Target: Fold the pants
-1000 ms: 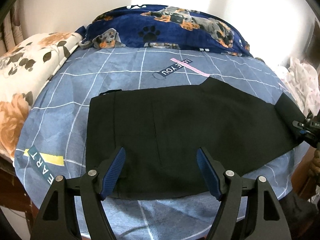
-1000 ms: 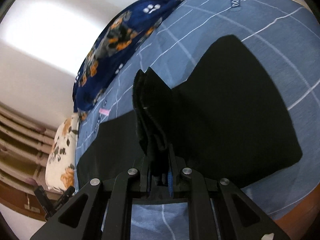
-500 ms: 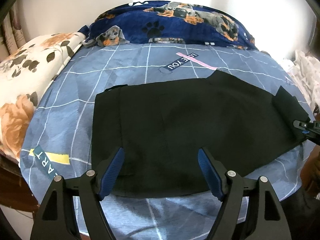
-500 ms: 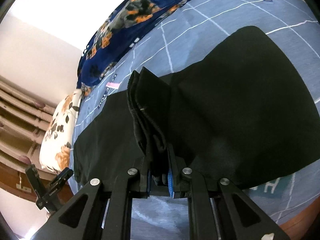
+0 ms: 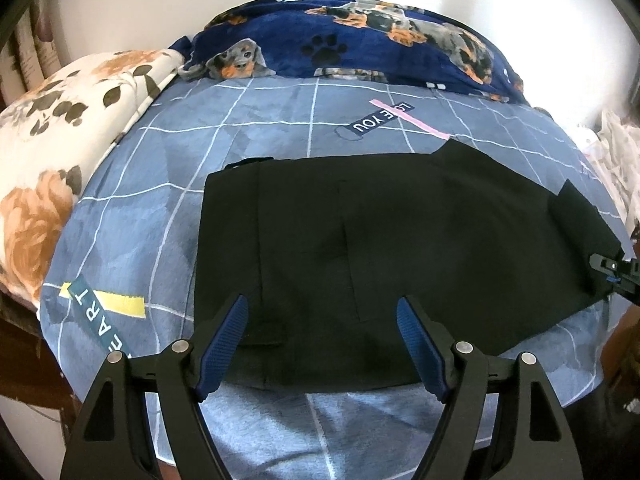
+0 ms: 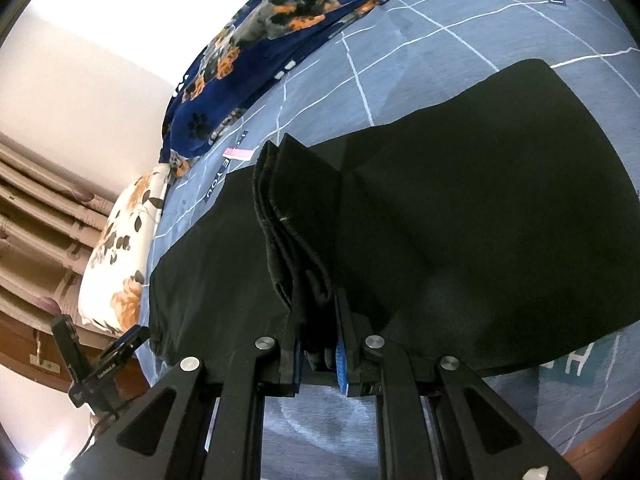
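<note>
**Black pants lying on the bed, one end pinched up**

The left gripper [image 5: 322, 330] is hovering over the near edge of the black pants [image 5: 400, 232], its blue-padded jaws standing wide apart with nothing pressed between them. The right gripper [image 6: 318, 344] is clamping a bunched stack of the pants' cloth [image 6: 296, 248] between nearly closed jaws, and that pinched fold is standing up from the rest of the garment. The pants are lying flat and spread across the blue grid-patterned bedsheet [image 5: 280, 120]. Beyond them, a navy blanket with a dog print [image 5: 360, 40] is bunching along the far edge, and a floral pillow [image 5: 60, 128] is resting at the left side.
</note>
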### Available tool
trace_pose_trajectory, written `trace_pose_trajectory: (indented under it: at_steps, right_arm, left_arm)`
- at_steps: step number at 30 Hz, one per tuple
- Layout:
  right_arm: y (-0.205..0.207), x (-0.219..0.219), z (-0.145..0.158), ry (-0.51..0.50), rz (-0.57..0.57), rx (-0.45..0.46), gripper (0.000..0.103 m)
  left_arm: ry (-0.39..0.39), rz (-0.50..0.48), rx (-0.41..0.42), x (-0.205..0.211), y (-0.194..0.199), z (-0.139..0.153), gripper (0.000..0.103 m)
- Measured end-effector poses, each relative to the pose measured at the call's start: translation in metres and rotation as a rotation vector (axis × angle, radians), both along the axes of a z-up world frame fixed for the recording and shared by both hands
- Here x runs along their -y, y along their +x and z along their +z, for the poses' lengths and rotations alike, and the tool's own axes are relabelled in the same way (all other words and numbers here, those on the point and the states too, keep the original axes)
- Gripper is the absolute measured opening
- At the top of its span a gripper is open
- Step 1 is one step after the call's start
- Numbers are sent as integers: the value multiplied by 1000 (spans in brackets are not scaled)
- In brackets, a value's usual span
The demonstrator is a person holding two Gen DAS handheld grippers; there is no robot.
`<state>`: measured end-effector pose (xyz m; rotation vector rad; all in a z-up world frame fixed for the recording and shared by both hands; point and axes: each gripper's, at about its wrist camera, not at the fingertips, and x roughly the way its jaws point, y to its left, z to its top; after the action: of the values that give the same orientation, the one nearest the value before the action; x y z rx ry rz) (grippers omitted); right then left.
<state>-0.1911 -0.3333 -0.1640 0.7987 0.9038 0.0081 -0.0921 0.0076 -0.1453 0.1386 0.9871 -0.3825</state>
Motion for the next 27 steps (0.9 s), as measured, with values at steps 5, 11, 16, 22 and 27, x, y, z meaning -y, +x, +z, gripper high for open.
trace_pose_trajectory:
  at_steps: [5,11,16,22,27]
  right_arm:
    - [1,-1,-1,1,3,0,12]
    - [3,-6,-1,2,13,-1,13]
    - [6,-11,0,1,21,1,13]
    - [8,-13,-2,2,23,-2,14]
    - [8,-14,-2,0,25,2,14]
  left_arm:
    - [-1,3,-6,0,1,-1,77]
    - [8,-3,-5,2,0,-3,78]
    - [10,-3,-7,2,-1,-3,78]
    - [10,0,-12,3,-1,-5,78]
    - [13,-1,-14,3,-1,-6,78]
